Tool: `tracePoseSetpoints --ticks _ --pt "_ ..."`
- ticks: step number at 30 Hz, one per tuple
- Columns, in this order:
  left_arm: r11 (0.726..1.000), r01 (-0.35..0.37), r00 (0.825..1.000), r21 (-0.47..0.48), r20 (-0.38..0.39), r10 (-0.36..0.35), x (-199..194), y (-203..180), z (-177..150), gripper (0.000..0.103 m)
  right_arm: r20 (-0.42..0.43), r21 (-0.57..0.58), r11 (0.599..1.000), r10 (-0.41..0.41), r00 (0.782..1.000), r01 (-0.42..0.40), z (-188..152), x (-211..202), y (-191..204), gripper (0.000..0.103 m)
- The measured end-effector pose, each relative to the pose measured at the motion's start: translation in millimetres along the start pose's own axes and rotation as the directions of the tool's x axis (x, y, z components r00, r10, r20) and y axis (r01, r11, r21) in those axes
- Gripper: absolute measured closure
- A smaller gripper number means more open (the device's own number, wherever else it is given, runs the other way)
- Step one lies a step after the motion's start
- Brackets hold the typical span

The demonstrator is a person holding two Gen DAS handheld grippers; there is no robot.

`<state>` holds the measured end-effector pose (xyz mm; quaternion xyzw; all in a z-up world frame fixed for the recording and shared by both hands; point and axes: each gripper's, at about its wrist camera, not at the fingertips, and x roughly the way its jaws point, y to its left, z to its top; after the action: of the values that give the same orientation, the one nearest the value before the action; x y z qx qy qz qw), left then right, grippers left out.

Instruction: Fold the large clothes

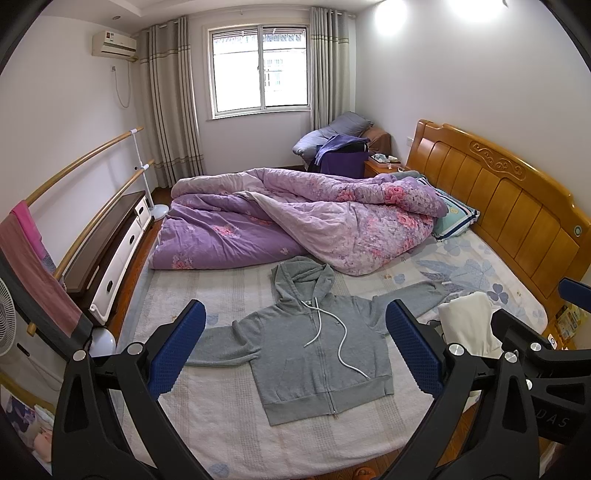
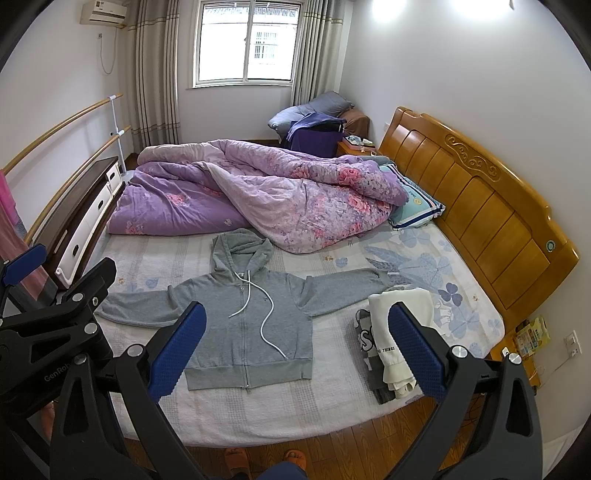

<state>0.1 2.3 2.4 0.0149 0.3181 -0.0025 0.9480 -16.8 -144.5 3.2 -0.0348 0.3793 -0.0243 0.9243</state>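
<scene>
Folding hasn't started: gray hoodie (image 1: 317,354) lies flat ahead of both wide-open, empty claws, left claw (image 1: 295,350) and right claw (image 2: 295,350). Next probably grab a sleeve.

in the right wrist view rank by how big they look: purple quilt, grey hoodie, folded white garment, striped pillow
1. purple quilt
2. grey hoodie
3. folded white garment, though nearer the camera and partly behind a finger
4. striped pillow, mostly under the quilt

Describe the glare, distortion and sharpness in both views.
Left wrist view: window and ceiling lights blow out white; fisheye bends the wooden rails; grey hoodie is sharp. Right wrist view: same window glare, curved headboard, dark corners; hoodie is sharp.
</scene>
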Motion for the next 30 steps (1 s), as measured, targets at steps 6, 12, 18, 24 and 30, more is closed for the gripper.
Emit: tracePoseSetpoints --ticks 6,12,18,24,30 --pt "1.000 0.000 1.000 0.000 0.000 0.000 0 0 0 0.005 -0.001 -0.001 1.000 0.001 1.000 -0.001 0 0 -1 0.008" --pt "1.000 0.000 1.000 0.001 -0.001 0.000 0 0 0 0.005 -0.003 -0.002 1.000 0.002 1.000 -0.002 1 1 7 0.008" --pt "1.000 0.000 1.000 0.001 0.000 0.000 0 0 0 0.005 -0.001 0.001 1.000 0.002 1.000 -0.002 1 2 6 0.008" --pt "1.000 0.000 1.000 0.001 0.000 0.000 0 0 0 0.005 -0.001 0.000 1.000 0.000 1.000 0.000 0 4 10 0.008" --pt "1.000 0.000 1.000 0.001 -0.001 0.000 0 0 0 0.005 -0.002 -0.001 1.000 0.000 1.000 0.000 3 1 13 0.008"
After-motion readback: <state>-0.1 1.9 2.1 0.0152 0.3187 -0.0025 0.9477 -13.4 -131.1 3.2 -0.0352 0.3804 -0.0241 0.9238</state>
